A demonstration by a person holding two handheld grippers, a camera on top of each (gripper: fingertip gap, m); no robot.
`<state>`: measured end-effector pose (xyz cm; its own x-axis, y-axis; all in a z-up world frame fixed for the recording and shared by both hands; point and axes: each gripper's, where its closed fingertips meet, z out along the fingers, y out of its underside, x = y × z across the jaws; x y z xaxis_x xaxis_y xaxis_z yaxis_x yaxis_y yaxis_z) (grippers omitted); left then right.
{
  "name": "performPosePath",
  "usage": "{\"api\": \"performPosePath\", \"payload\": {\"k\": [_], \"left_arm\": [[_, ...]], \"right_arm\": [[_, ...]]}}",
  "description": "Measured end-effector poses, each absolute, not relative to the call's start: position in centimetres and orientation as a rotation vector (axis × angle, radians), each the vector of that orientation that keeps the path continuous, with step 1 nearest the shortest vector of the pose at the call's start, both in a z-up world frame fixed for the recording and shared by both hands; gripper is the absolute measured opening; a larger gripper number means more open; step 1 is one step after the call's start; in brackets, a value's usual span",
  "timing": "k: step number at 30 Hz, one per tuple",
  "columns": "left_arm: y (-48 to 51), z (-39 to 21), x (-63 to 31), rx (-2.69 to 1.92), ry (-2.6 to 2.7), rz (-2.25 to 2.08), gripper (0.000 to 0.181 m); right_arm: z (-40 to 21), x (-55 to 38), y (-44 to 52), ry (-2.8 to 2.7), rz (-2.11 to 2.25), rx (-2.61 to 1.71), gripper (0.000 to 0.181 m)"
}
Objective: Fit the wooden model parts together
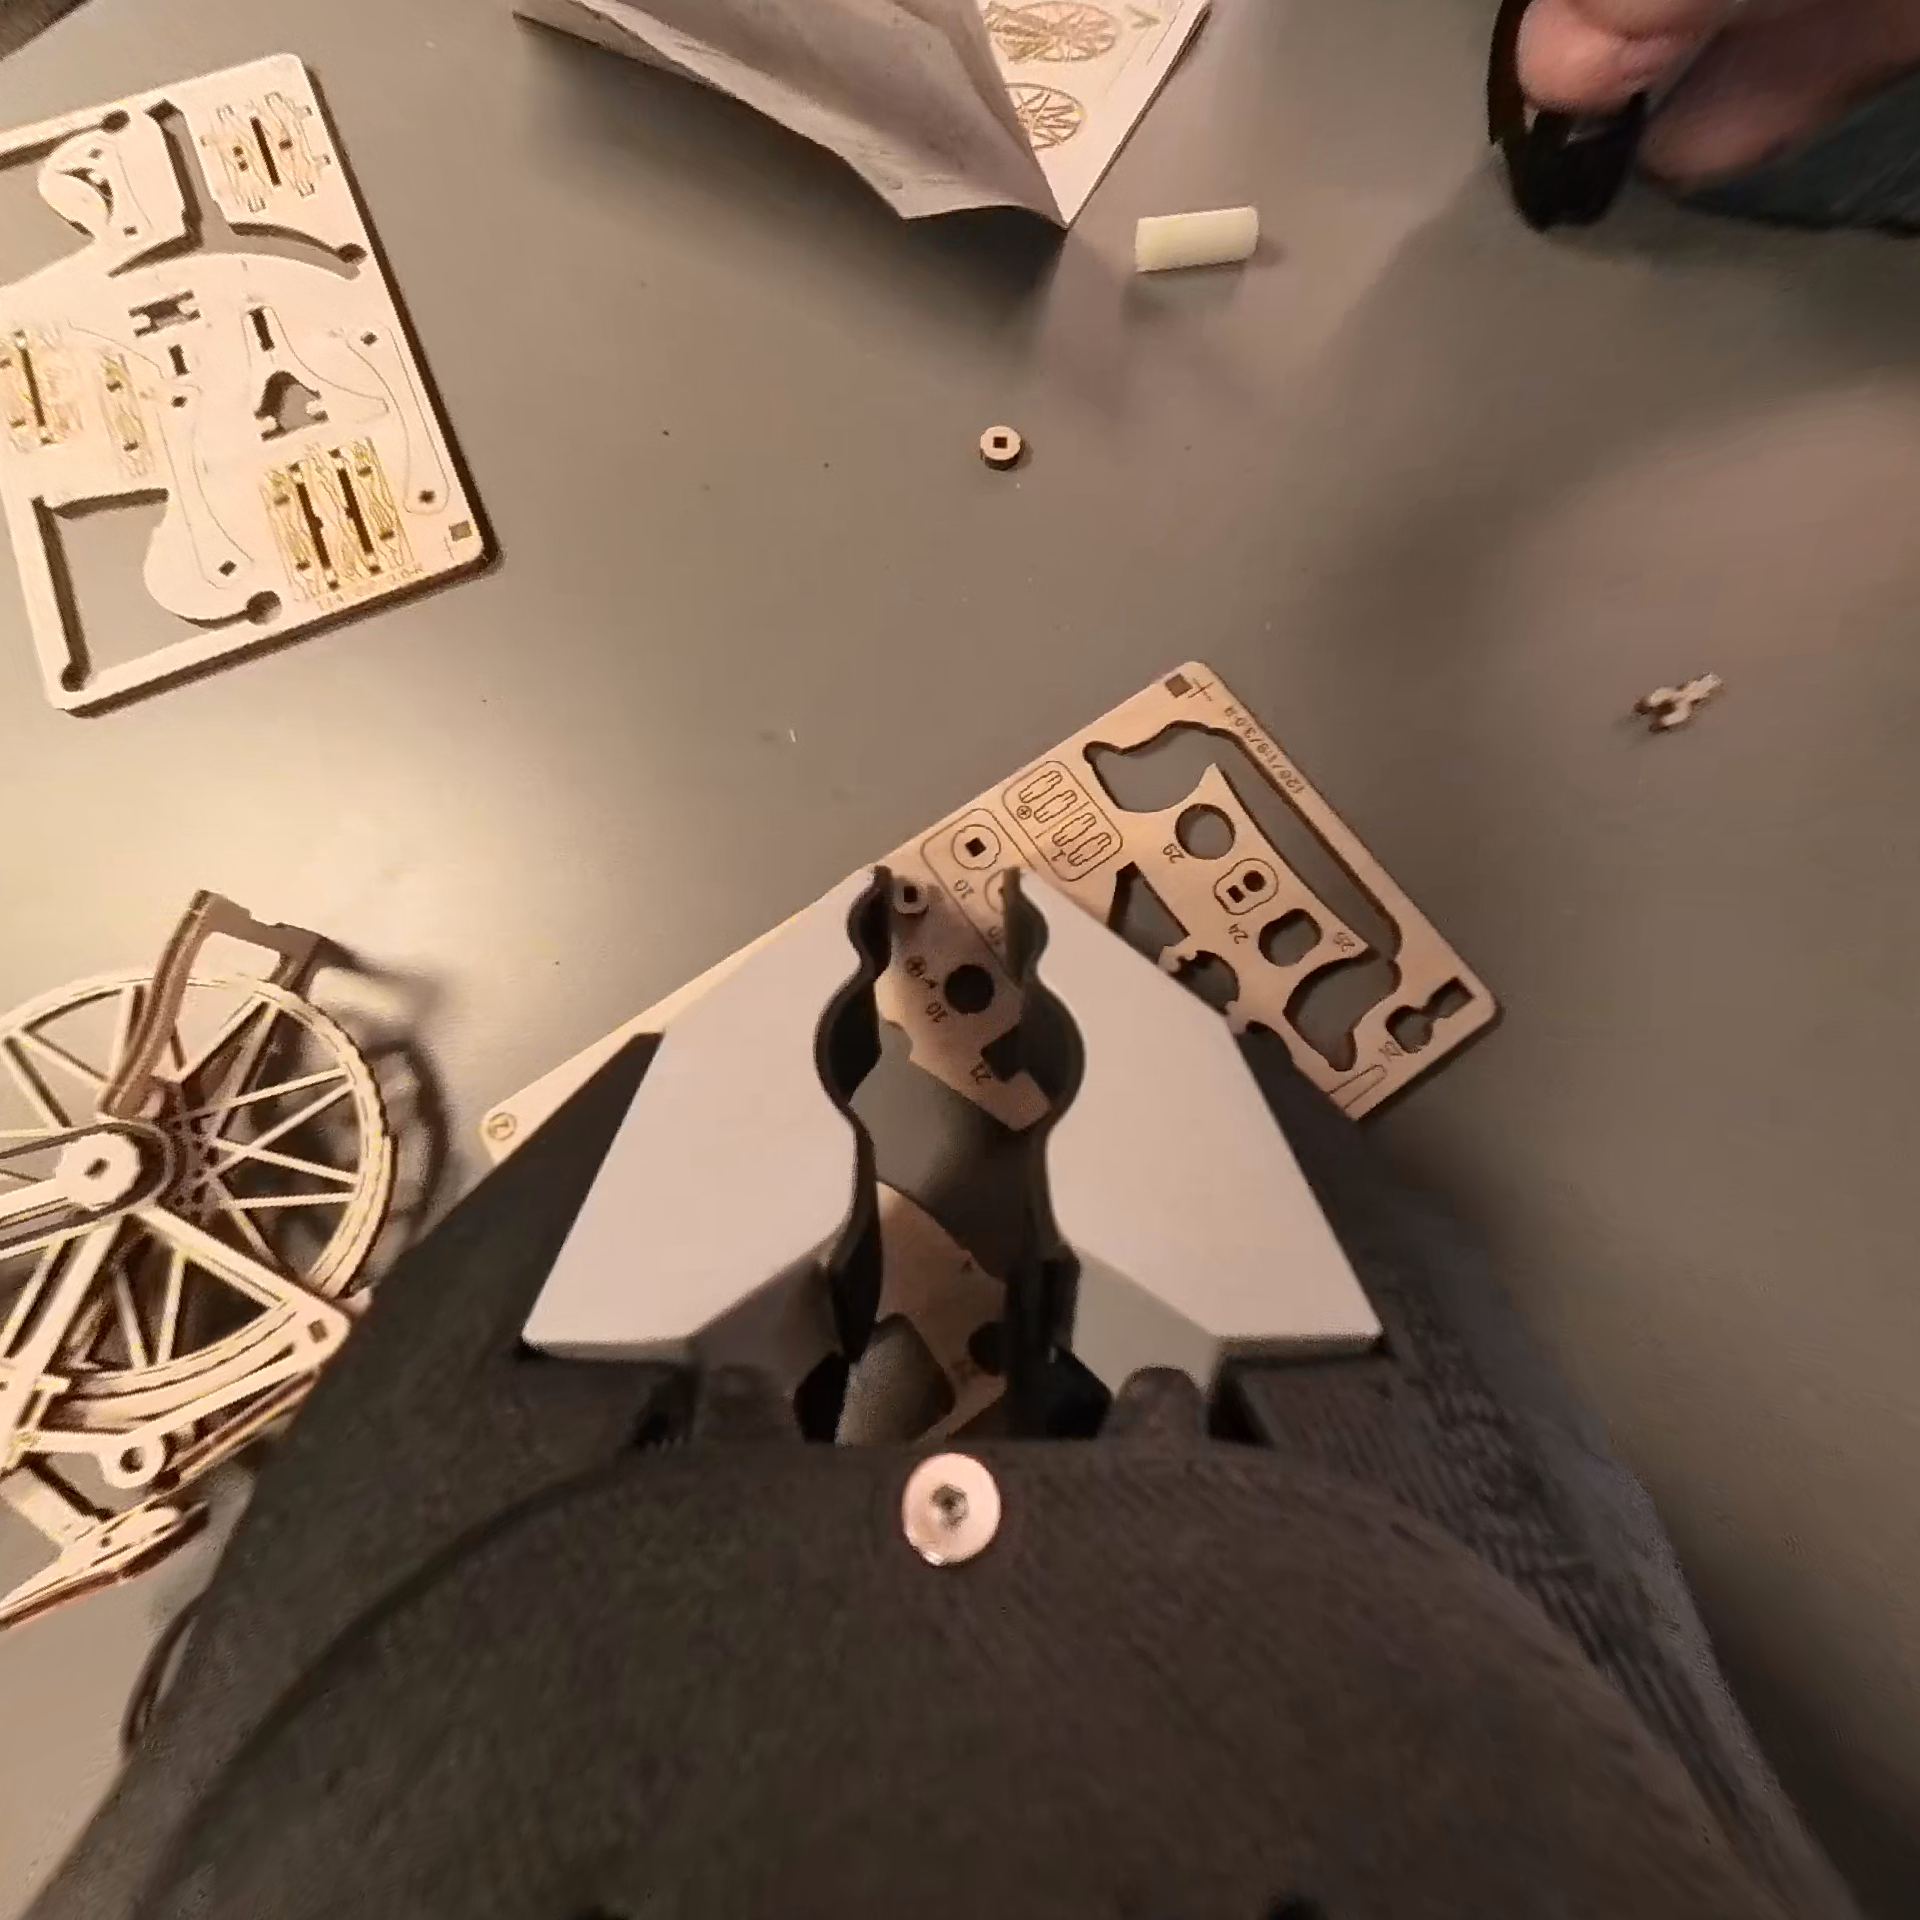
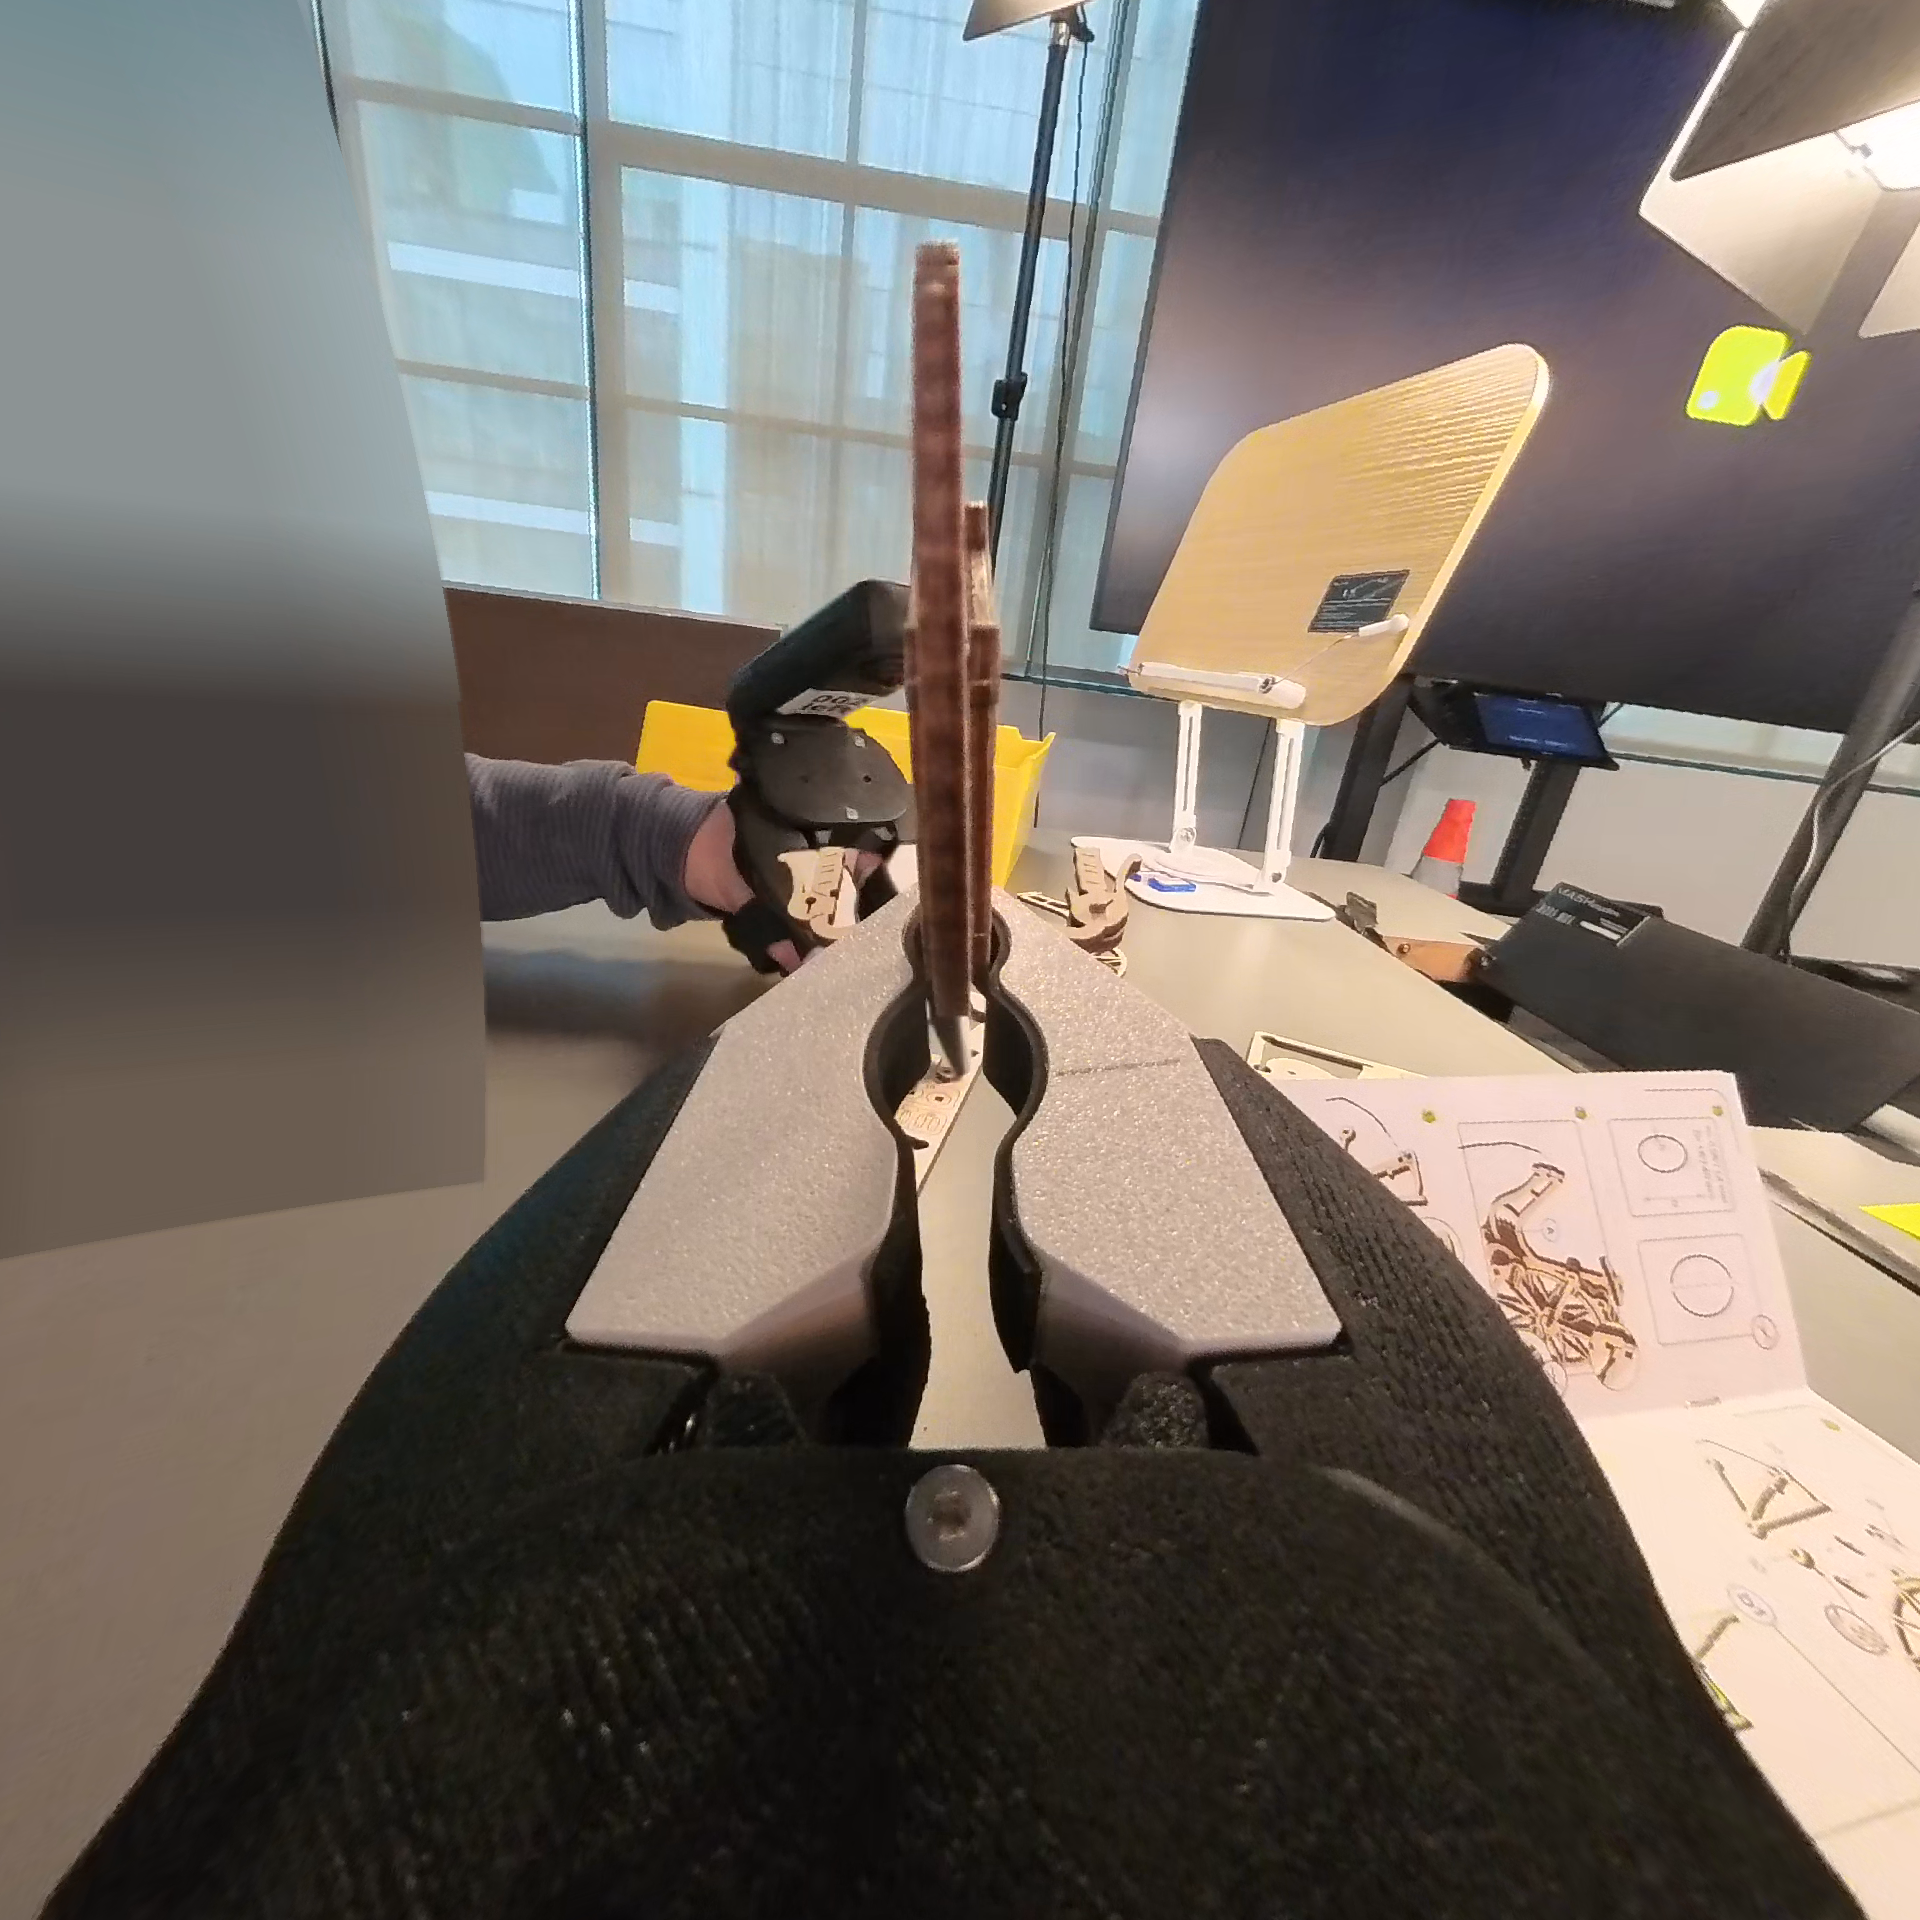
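Part sheet (image 1: 223, 374) lies left of ring (image 1: 1004, 449), booklet (image 1: 914, 94) behind

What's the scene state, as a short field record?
left gripper: above sheet, tips nearly together, grip unclear
right gripper: shut on wooden part, upright, edge-on to camera
model: wheeled, on table, at left in left wrist view
loose on table: second sheet, ring, booklet

Two laser-cut wooden sheets (image 1: 234, 384) (image 1: 1247, 894), one wheeled wooden model (image 1: 177, 1195), one small wooden ring (image 1: 1006, 449). One white cylinder (image 1: 1197, 239), one loose wooden clip (image 1: 1675, 704), one instruction booklet (image 2: 1538, 1236).
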<state>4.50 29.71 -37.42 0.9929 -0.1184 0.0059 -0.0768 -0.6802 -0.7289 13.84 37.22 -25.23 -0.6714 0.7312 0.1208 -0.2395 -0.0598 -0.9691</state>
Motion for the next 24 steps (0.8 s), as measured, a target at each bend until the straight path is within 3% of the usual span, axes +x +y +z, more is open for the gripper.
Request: {"api": "performPosePath", "payload": {"k": [9, 24], "left_arm": [[29.2, -36.7, 4.6, -2.261, 0.118, -0.098, 0.031], [28.7, -34.8, 3.7, -2.130, 0.011, -0.187, 0.019]], "right_arm": [[-25.2, 13.9, 37.3, -1.530, 1.815, -0.541, 0.000], [-25.3, 13.9, 37.5, -1.526, 1.812, -0.544, 0.000]]}}
